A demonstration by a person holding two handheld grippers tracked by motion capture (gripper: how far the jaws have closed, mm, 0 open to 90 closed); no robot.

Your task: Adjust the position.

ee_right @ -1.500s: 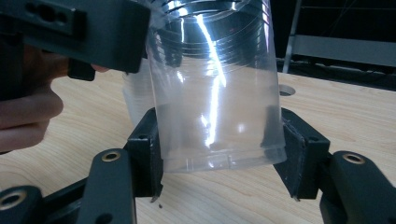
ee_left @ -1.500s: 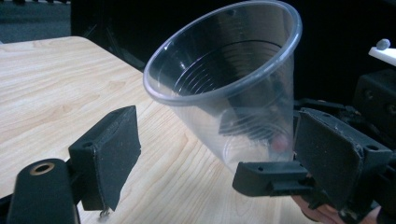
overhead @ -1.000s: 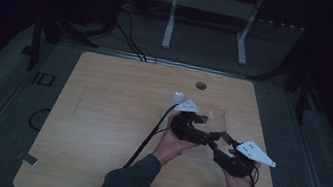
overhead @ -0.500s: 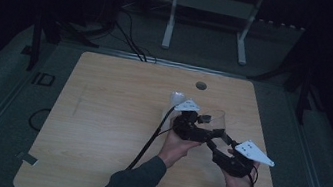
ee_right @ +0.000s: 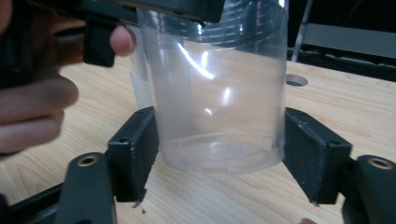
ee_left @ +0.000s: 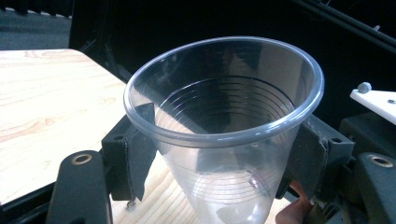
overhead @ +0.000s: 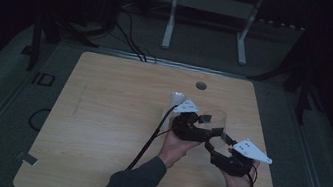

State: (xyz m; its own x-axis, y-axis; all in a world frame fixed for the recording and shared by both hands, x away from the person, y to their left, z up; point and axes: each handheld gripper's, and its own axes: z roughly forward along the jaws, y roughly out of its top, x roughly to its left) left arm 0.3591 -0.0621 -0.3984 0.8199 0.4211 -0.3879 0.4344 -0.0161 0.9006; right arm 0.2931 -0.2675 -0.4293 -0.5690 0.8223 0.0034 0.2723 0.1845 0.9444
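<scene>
On the wooden table [overhead: 98, 128], clear cup [ee_left: 224, 121] clamped in left hand-held gripper [ee_left: 224, 163], right hand-held gripper [ee_right: 219, 154] just released, grommet hole [overhead: 200, 85] beyond.

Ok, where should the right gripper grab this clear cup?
Low on the cup wall, just above the base, pads level from either side. The left gripper already clamps under the rim, and the right gripper jaws, just opened, straddle that lower band.

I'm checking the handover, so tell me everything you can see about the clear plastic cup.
The clear plastic cup is thin, see-through, tapered and ribbed, with a rolled rim, and looks empty. It stands upright above the wooden table. The left gripper clamps it just under the rim. The right gripper, jaws just opened, flanks its base without pressing.
</scene>
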